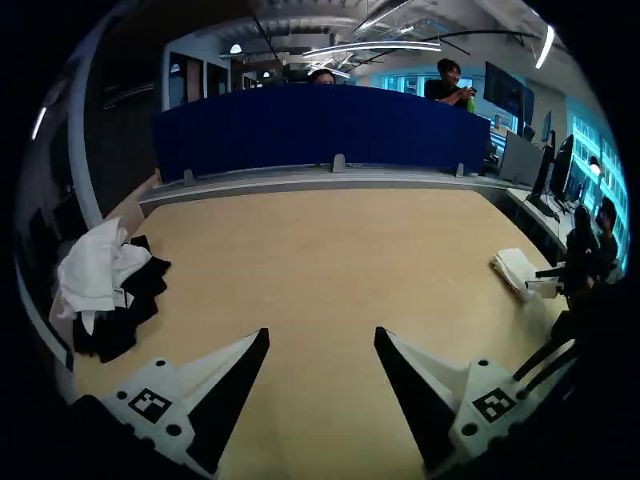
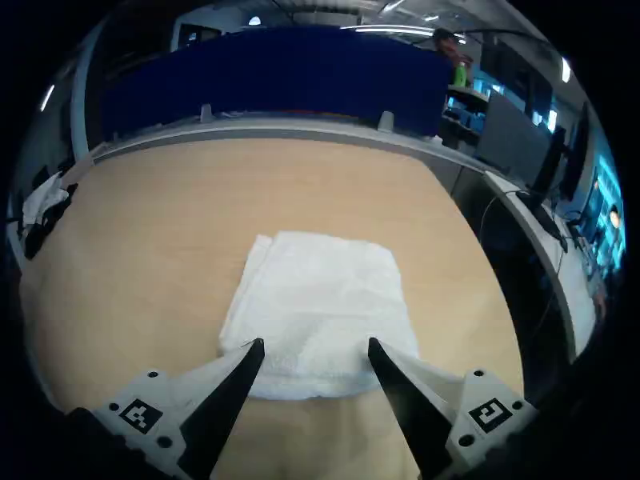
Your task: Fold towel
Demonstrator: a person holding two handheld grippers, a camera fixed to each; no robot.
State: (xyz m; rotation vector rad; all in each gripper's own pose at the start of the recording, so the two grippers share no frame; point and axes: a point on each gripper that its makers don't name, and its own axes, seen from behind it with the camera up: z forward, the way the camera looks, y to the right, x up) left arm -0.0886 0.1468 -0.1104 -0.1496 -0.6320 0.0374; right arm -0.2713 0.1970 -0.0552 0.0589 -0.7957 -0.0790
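Observation:
A white towel, folded into a thick rectangle, lies on the light wooden table right in front of my right gripper. That gripper is open, its fingertips resting over the towel's near edge with cloth showing between them but not pinched. In the left gripper view the same folded towel lies small at the far right, with the other gripper beside it. My left gripper is open over bare table, nothing between its fingers.
A heap of white and black cloths lies at the table's left edge, seen again far left in the right gripper view as cloths. A blue partition runs along the back. Desks with monitors stand to the right; people sit behind the partition.

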